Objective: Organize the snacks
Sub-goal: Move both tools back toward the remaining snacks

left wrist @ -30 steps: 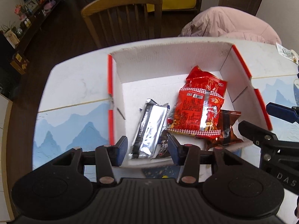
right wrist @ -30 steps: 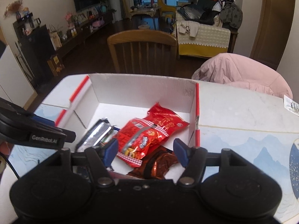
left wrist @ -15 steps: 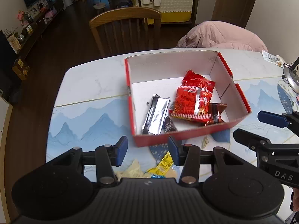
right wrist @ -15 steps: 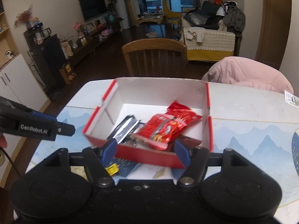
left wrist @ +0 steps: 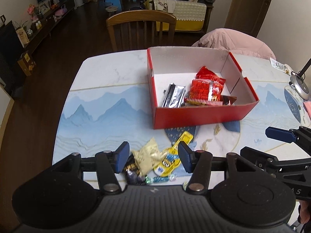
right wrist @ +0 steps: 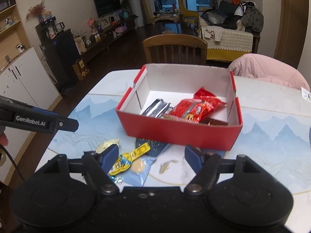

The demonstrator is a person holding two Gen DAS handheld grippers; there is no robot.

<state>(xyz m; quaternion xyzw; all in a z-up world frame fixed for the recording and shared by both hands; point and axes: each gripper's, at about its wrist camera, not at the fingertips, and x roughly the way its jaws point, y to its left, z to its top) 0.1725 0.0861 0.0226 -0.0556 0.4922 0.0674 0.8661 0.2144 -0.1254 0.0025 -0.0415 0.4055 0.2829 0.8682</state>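
A red cardboard box (left wrist: 198,114) (right wrist: 175,132) with a white inside stands on the table. It holds a red snack bag (left wrist: 206,91) (right wrist: 194,108), a silver packet (left wrist: 174,96) (right wrist: 155,108) and a brown packet (left wrist: 228,99). In front of the box lie loose snacks: a cream packet (left wrist: 147,155), a yellow cartoon packet (left wrist: 171,159) (right wrist: 128,160) and small wrapped candies (left wrist: 136,174). My left gripper (left wrist: 153,160) hangs over this pile, jaws opening, gripping nothing. My right gripper (right wrist: 151,158) hovers in front of the box, jaws opening and empty.
The table (left wrist: 97,106) has a blue mountain print. A wooden chair (left wrist: 141,29) stands behind it, and a pink jacket (left wrist: 233,40) lies at the far right. A grey lamp base (left wrist: 300,86) sits at the right edge.
Both grippers have pulled back from above the box towards the table's near edge. The loose snack pile has come into view. Both pairs of jaws stand wider.
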